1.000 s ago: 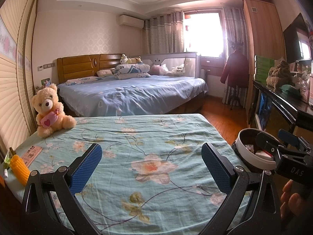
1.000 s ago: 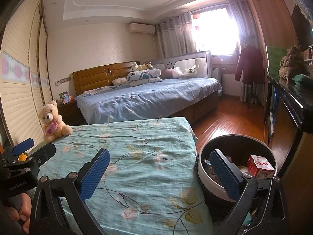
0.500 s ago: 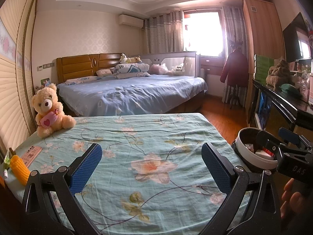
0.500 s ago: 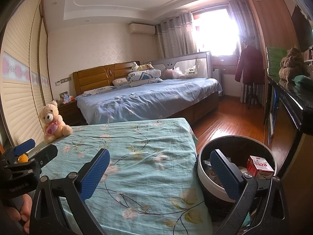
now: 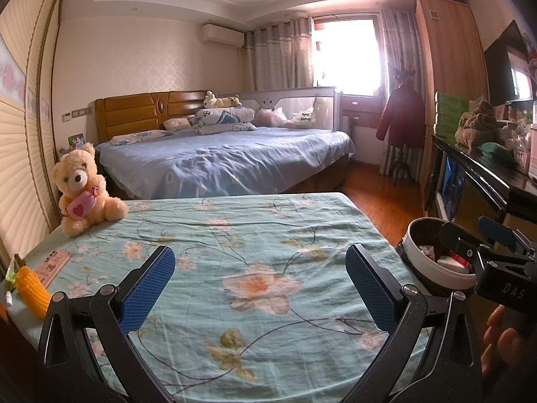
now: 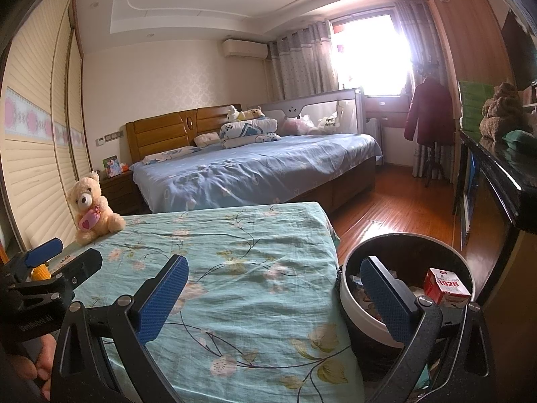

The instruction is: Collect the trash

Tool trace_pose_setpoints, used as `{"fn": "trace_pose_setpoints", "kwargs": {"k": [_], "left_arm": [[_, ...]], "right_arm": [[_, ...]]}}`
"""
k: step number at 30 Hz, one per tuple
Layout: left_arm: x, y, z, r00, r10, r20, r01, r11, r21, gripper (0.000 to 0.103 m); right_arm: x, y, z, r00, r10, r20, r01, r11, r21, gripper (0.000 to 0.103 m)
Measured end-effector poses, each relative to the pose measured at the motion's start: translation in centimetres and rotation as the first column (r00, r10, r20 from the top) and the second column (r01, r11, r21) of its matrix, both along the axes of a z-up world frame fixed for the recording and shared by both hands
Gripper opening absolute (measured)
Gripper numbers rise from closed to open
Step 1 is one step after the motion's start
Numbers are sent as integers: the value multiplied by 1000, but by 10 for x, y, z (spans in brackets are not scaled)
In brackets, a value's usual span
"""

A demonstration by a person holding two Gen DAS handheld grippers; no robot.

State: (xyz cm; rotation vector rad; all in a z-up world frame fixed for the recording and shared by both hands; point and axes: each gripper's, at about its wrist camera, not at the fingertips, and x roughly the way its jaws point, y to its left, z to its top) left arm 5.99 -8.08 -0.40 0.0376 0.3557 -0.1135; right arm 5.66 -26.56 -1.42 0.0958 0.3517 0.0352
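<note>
Both tools, left [image 5: 260,288] and right [image 6: 273,297], level over floral bedspread [image 5: 255,235], spread wide, empty.

Covered in a teal floral sheet [image 5: 255,235], filling the lower middle of both frames; teddy bear [image 5: 84,189] seated at the far left corner; pink phone [image 5: 52,267] lying flat near the left edge; yellow corn cob [image 5: 32,290] just beside it, lower left; wooden floor [image 6: 386,215] at right, carrying the trash bin [image 6: 355,305] close against the sheet's edge.
</note>
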Motion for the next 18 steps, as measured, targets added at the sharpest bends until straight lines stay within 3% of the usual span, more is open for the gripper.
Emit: {"fn": "trace_pose_setpoints", "kwargs": {"k": [18], "left_arm": [[15,9,-10,999,-4,-32,4,1000,-6,103]], "right_arm": [[11,3,-2,999,15,-29,-15,1000,-6,103]]}}
